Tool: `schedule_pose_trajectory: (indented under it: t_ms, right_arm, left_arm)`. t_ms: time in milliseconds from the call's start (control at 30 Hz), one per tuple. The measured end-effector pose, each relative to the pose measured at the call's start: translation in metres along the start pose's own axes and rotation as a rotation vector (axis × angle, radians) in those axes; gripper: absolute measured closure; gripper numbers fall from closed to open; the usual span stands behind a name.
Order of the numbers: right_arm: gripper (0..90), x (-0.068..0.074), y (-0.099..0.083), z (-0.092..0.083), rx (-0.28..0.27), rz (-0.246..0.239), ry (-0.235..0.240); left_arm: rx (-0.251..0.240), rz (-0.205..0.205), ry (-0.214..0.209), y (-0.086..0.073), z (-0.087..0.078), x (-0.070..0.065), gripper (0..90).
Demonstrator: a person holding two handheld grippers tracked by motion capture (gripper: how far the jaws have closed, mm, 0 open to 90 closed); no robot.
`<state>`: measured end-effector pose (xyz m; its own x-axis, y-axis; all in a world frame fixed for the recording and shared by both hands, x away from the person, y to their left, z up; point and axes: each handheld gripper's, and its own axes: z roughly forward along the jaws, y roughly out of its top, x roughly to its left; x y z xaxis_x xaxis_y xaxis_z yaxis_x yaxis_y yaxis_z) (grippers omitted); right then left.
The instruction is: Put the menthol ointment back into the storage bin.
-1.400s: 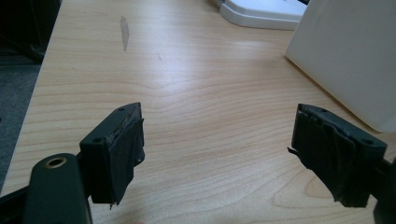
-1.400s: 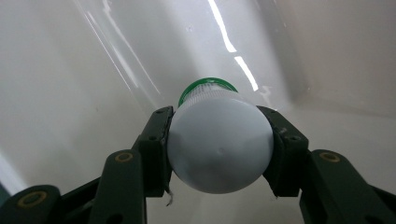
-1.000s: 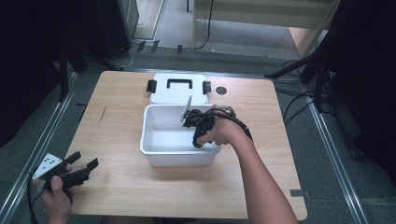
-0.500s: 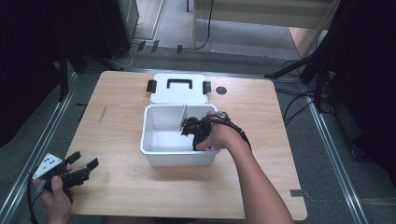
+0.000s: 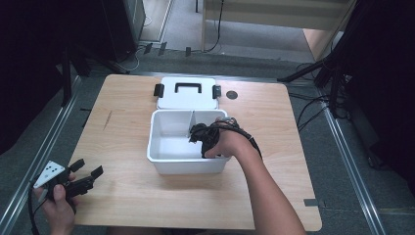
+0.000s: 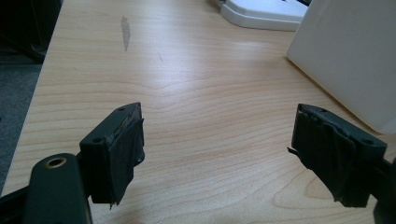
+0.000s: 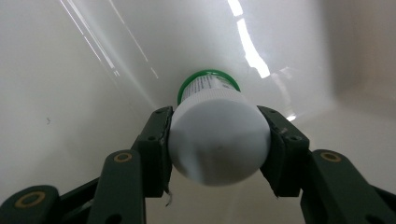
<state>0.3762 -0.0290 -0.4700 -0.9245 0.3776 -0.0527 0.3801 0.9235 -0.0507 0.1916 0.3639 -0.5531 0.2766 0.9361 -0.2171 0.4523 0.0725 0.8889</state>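
Holding white bottle with green band [image 7: 217, 135] clamped in right gripper [image 7: 219, 140] inside white bin [image 5: 169, 161]; release pending. Left gripper [image 6: 217, 149] idling wide open, empty, over bench [image 6: 196, 93].

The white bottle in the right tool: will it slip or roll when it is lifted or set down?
The bottle looks stiff and smooth, so it may slip; the right tool pinches its rounded sides. Being round, it would probably roll if laid on its side in the bin. It seems small and likely light.
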Motion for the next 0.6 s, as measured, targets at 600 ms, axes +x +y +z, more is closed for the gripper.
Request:
schedule_pose_trajectory:
  t_ms: [600]
  right_arm:
    - [36.9, -0.003, -0.006, -0.027, -0.068, 0.026, -0.002]
  left_arm:
    - [-0.001, -0.003, -0.001, 0.000, 0.000, 0.000, 17.9]
